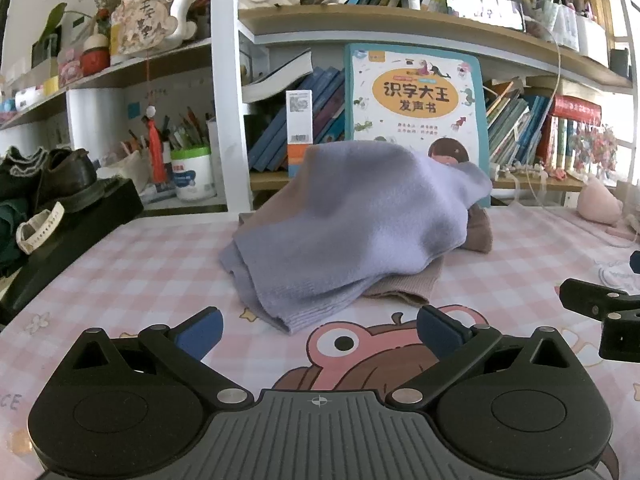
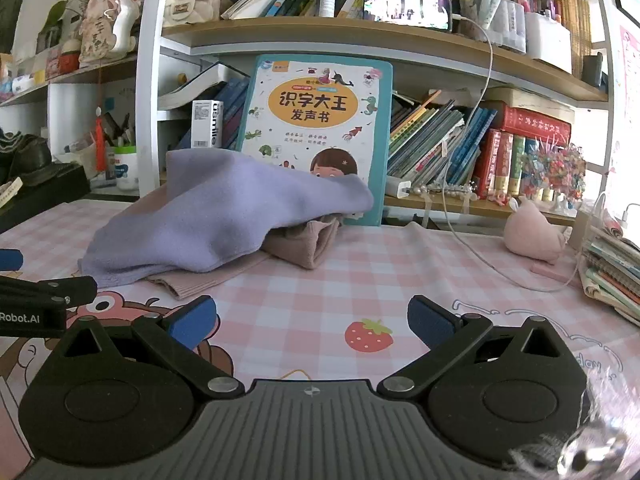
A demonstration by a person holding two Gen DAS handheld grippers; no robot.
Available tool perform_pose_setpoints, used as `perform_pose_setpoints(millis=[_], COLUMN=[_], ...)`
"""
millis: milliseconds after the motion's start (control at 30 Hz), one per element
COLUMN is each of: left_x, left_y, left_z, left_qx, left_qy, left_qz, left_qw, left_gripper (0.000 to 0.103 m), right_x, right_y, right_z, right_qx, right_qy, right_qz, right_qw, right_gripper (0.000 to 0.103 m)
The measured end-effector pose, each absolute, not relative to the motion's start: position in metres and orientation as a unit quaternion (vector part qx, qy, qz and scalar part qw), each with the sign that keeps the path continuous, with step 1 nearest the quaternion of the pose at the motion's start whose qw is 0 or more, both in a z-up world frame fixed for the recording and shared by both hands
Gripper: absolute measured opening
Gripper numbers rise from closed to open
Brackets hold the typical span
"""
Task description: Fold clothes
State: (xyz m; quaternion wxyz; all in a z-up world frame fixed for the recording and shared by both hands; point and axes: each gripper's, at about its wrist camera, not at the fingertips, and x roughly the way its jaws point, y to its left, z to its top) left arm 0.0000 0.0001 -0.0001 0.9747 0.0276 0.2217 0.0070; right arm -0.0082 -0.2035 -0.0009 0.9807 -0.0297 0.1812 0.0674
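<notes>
A lilac knitted garment (image 1: 352,232) lies heaped in the middle of the pink checked table cover (image 1: 132,264), draped over a brownish-pink garment (image 1: 404,286) that sticks out beneath it on the right. In the right wrist view the lilac garment (image 2: 224,216) sits at the left and the brownish-pink one (image 2: 308,240) peeks out under it. My left gripper (image 1: 320,332) hovers just short of the heap, open with nothing between its blue pads. My right gripper (image 2: 312,320) is open over bare cloth, to the right of the heap. The other gripper's black body (image 1: 600,312) shows at the right edge.
A big children's book (image 1: 416,112) leans upright behind the heap against full bookshelves (image 2: 460,144). Dark shoes (image 1: 60,176) on a black box stand at the left. A pink plush toy (image 2: 532,232), a white cable (image 2: 472,236) and a stack of booklets (image 2: 612,268) lie at the right.
</notes>
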Motion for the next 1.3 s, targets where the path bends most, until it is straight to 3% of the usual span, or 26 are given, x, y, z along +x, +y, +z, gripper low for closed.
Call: perform_pose_setpoints(millis=[1300], left_x=[0.0016], left_y=[-0.0043], left_z=[-0.0023], left_qx=[0.034], left_qy=[0.227], left_qz=[0.012], left_qw=[0.973], left_gripper=[0.103], right_x=[-0.0057], right_y=[-0.2048], right_z=[-0.002], right_qx=[-0.024], right_qy=[0.187], right_qz=[0.068], right_qw=[0.98], right_gripper=[0.103])
